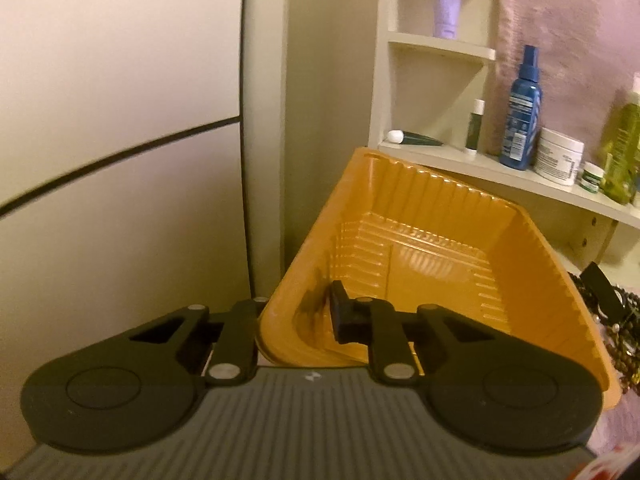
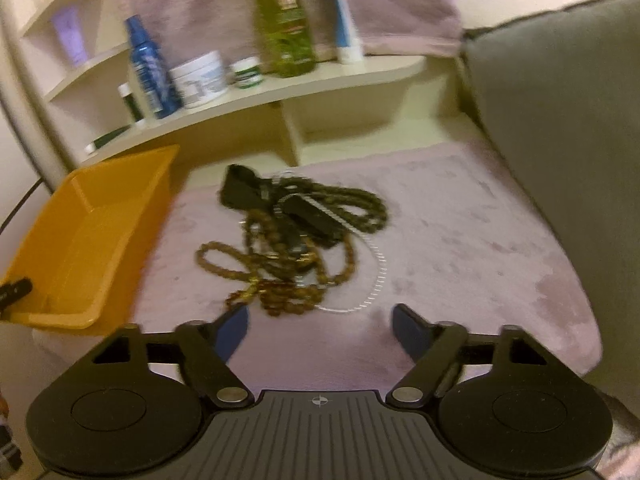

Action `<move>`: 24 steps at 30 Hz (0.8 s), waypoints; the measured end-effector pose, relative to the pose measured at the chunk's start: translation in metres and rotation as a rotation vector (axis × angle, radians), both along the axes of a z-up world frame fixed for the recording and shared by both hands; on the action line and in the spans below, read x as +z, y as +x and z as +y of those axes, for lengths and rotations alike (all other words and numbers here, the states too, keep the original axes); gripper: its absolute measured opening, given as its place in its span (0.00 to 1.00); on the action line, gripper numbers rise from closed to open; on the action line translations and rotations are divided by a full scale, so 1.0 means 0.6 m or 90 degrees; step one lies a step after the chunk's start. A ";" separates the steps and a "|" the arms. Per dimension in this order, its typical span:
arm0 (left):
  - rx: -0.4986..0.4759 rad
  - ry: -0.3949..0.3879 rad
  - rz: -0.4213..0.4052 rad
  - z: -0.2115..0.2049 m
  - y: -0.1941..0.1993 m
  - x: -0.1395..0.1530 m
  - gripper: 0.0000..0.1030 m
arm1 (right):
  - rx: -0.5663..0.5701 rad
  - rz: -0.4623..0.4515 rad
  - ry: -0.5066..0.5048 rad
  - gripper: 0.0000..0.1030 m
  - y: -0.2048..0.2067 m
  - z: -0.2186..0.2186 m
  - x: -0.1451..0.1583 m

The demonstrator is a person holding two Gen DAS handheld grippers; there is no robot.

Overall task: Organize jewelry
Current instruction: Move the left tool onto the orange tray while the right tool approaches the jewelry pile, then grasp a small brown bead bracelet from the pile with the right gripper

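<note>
The left gripper [image 1: 296, 320] has its jaws clamped on the near left wall of the orange tray [image 1: 420, 240], one finger inside and one outside, and the tray is tipped up, its open side towards the camera. It looks like thin ribbed moulded plastic: light, a little springy and likely slick, so a pinch on one wall may let it swing or flex. A hold low on the rim near a corner should be steadier.

The right gripper [image 2: 320, 326] hangs with its jaws wide and nothing between them, just short of the jewelry pile [image 2: 296, 236], which lies on the pink cloth [image 2: 480, 240] at about twelve o'clock from the fingertips. The tray sits at about ten o'clock of the pile.

The pile is a tangle of brown bead strands, a pale beaded string and a dark strap-like piece. It seems limp and light, and strands will probably drag one another. Pinching a bunched clump where several loops cross should lift more than a single strand; beads may roll out of a shallow grip.
</note>
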State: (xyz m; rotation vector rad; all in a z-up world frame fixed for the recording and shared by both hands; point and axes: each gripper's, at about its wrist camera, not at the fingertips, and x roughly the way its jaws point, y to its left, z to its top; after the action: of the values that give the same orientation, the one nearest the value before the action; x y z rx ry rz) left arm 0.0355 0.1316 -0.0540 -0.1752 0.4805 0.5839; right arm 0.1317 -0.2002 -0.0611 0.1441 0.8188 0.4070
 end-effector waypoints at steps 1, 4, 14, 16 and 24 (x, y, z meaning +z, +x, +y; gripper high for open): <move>-0.001 0.000 0.003 0.001 0.000 0.004 0.16 | 0.010 -0.001 0.000 0.66 0.001 0.006 -0.001; -0.006 0.003 0.015 0.007 0.003 0.014 0.16 | 0.038 -0.009 -0.004 0.57 0.005 0.025 -0.002; -0.022 0.020 0.028 0.015 0.007 0.031 0.16 | 0.078 -0.001 -0.012 0.37 0.028 0.080 -0.009; -0.024 0.033 0.028 0.015 0.006 0.032 0.16 | 0.072 0.010 -0.017 0.35 0.032 0.087 -0.012; -0.034 0.041 0.031 0.018 0.003 0.029 0.16 | 0.028 0.036 -0.016 0.27 0.047 0.100 -0.026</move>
State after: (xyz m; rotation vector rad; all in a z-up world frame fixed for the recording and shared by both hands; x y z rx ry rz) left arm 0.0372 0.1426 -0.0364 -0.0865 0.5110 0.5513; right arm 0.1596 -0.1400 -0.0770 0.1152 0.8832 0.4358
